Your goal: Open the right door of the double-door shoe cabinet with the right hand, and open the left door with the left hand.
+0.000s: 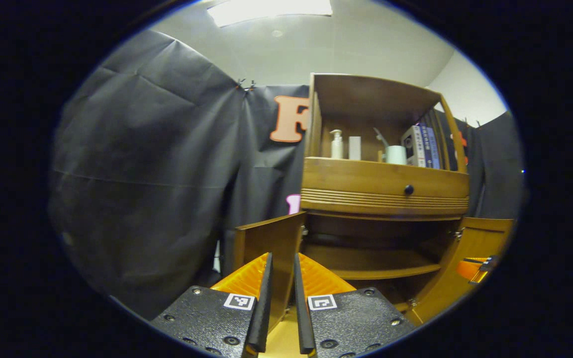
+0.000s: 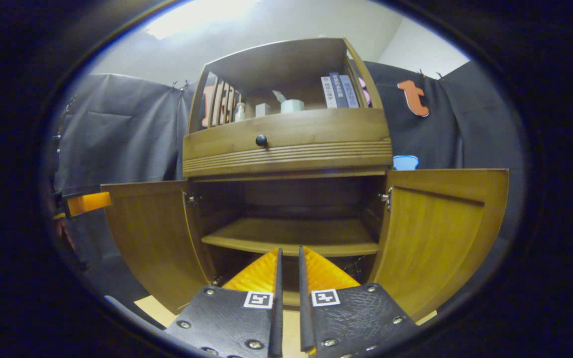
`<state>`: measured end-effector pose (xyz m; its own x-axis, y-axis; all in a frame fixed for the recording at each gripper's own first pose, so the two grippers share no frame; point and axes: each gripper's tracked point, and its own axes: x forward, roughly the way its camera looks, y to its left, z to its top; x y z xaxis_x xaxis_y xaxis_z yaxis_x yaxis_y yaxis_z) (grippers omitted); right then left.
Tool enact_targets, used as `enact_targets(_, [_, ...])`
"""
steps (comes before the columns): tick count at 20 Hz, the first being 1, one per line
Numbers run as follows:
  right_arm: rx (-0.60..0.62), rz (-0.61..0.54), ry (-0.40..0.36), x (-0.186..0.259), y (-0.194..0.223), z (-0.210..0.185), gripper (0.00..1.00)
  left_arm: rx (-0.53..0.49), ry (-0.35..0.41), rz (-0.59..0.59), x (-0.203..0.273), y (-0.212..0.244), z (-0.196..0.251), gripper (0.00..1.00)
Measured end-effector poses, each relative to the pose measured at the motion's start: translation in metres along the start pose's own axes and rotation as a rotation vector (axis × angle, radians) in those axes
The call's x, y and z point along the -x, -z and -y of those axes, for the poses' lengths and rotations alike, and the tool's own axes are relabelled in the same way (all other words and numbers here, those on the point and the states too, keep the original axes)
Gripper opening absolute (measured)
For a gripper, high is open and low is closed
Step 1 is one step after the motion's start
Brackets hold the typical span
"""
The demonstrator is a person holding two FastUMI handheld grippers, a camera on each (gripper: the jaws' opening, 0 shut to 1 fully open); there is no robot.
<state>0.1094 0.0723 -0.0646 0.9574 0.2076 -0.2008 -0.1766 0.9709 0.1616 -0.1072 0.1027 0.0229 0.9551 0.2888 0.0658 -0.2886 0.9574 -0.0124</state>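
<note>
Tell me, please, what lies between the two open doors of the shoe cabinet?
In the right gripper view, between the left door and the right door lies the open lower compartment with one bare wooden shelf. No shoes are visible on it.

Warm satin wood, faintly grained: shoe cabinet (image 2: 286,144), both doors. Small metal hinges (image 2: 385,198) at 3 o'clock inside. Ribbed orange plastic fingers (image 2: 259,273); pebbled matt black plates (image 1: 351,315). Creased matt cloth wall (image 1: 142,164).
</note>
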Motion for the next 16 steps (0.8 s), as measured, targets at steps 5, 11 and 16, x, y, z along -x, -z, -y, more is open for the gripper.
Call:
enact_targets(5, [0.029, 0.073, 0.064, 0.013, -0.042, 0.013, 0.14, 0.013, 0.163, -0.010, -0.012, 0.001, 0.070, 0.25])
enact_targets(11, [0.052, 0.151, 0.104, 0.033, -0.081, 0.010, 0.16, 0.041, 0.339, -0.013, -0.011, -0.002, 0.145, 0.25])
enact_targets(16, [0.062, 0.177, 0.099, 0.041, -0.090, 0.002, 0.16, 0.060, 0.427, -0.012, -0.004, -0.004, 0.180, 0.25])
